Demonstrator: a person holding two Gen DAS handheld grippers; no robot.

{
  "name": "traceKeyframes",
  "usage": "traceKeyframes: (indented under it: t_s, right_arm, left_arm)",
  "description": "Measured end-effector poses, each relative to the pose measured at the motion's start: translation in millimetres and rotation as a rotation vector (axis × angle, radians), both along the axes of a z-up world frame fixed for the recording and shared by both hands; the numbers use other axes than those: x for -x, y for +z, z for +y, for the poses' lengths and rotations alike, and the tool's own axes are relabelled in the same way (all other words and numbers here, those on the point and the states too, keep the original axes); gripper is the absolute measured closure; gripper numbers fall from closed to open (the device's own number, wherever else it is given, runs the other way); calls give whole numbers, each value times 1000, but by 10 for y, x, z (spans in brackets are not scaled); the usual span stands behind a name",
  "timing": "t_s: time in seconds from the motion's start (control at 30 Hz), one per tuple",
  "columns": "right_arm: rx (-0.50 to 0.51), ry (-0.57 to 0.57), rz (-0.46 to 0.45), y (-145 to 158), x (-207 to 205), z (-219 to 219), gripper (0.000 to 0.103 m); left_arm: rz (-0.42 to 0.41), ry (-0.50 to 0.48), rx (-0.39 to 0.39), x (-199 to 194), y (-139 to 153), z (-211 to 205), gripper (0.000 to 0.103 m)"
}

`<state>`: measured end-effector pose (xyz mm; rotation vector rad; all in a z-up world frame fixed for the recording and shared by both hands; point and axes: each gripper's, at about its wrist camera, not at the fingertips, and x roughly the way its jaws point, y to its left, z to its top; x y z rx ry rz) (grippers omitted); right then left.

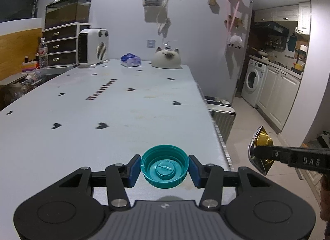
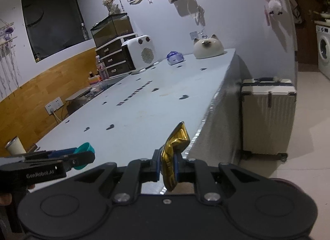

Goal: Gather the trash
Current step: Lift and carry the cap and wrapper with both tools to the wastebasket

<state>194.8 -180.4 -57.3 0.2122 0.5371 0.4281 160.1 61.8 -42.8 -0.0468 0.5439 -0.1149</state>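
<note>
The left gripper (image 1: 164,166) is clamped on a teal cap (image 1: 164,166), open side up, its blue pads pressing the ribbed rim from both sides, held above the near end of the pale surface (image 1: 115,116). The right gripper (image 2: 168,168) is nearly together, pinching a crumpled gold wrapper (image 2: 174,153) that sticks up and out past the pads, just off the surface's right edge. No bin shows in either view, so both pieces seem to be in transit. The cap is the weaker hold, I think: the pads grip a round, hard rim at two narrow spots, so a tilt or a jolt of the hand could let it pivot or pop out and roll across the surface or onto the floor. The wrapper is thin and slick; only a fold is caught, and it could slide free if the grip eases. The grippers travel near each other, so a bump between them could knock either piece loose.
</note>
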Motion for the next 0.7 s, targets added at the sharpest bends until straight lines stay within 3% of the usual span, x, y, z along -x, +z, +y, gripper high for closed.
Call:
traceKeyframes:
  t_s: [0.27, 0.7]
  right_arm:
    - [15, -96, 9, -91, 178, -582, 89]
    - [20, -271, 78, -472, 372, -1483, 89]
  left_arm:
    - [3, -86, 17, -33, -55, -574, 53]
    - [110, -278, 38, -263, -442, -1644, 53]
